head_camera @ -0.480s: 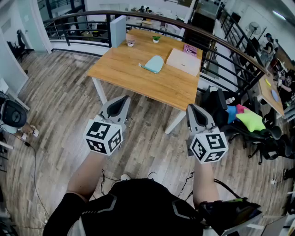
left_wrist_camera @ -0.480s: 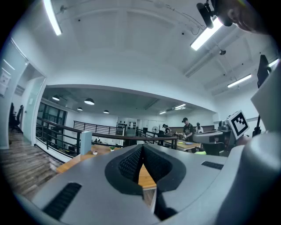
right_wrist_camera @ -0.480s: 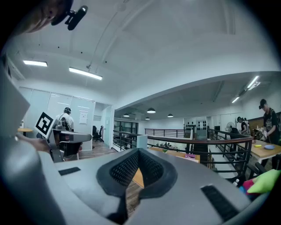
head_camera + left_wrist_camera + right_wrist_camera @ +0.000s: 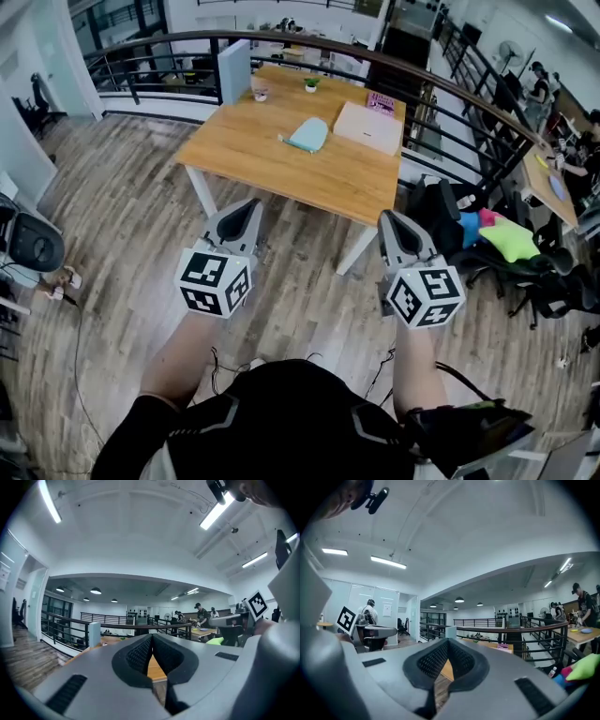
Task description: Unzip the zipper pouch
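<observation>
The light blue zipper pouch lies flat on the wooden table, far ahead of both grippers. My left gripper and right gripper are held level over the plank floor, short of the table's near edge. Both are shut with nothing between the jaws. In the left gripper view the left gripper's ribbed pads meet, and a sliver of the table shows below them. The right gripper looks the same in its own view, pointing toward the table.
On the table are a flat beige box, a pink book, a small potted plant, a cup and a grey divider panel. A dark railing curves behind it. Chairs with bright bags stand at the right.
Only the head view has shifted a little. Both grippers stay shut and keep their places in front of me.
</observation>
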Action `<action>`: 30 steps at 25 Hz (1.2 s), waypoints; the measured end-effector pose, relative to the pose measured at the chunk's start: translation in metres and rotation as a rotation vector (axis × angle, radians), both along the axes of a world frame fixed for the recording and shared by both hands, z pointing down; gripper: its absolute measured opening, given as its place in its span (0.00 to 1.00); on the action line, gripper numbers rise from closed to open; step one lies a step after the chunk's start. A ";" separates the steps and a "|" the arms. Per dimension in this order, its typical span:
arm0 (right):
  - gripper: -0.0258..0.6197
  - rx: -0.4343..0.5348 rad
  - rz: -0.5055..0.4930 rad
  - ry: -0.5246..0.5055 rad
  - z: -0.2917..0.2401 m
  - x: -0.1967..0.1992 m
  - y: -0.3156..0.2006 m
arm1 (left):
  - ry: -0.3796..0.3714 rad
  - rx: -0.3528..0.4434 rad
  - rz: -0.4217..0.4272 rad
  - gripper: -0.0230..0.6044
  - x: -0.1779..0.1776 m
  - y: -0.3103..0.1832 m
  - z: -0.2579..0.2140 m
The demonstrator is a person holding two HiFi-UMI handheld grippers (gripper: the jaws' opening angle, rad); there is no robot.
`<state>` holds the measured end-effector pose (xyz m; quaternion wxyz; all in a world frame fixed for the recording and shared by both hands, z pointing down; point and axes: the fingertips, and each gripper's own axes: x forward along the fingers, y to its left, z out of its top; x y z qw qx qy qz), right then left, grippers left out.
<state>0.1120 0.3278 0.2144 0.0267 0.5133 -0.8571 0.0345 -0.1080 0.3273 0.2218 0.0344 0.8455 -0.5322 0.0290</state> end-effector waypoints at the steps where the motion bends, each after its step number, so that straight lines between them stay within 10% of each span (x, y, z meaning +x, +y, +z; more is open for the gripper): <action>1: 0.05 0.001 -0.002 -0.007 -0.001 0.000 0.000 | -0.014 -0.005 -0.016 0.08 -0.002 -0.002 0.002; 16: 0.11 0.002 0.012 0.015 0.005 0.009 -0.005 | 0.010 0.020 -0.006 0.09 0.006 -0.004 0.003; 23: 0.29 0.004 0.025 0.001 0.006 0.024 -0.010 | -0.003 0.030 0.004 0.41 0.013 -0.005 0.002; 30: 0.44 0.003 0.034 -0.016 0.010 0.043 -0.019 | -0.018 0.063 -0.008 0.48 0.019 -0.010 -0.001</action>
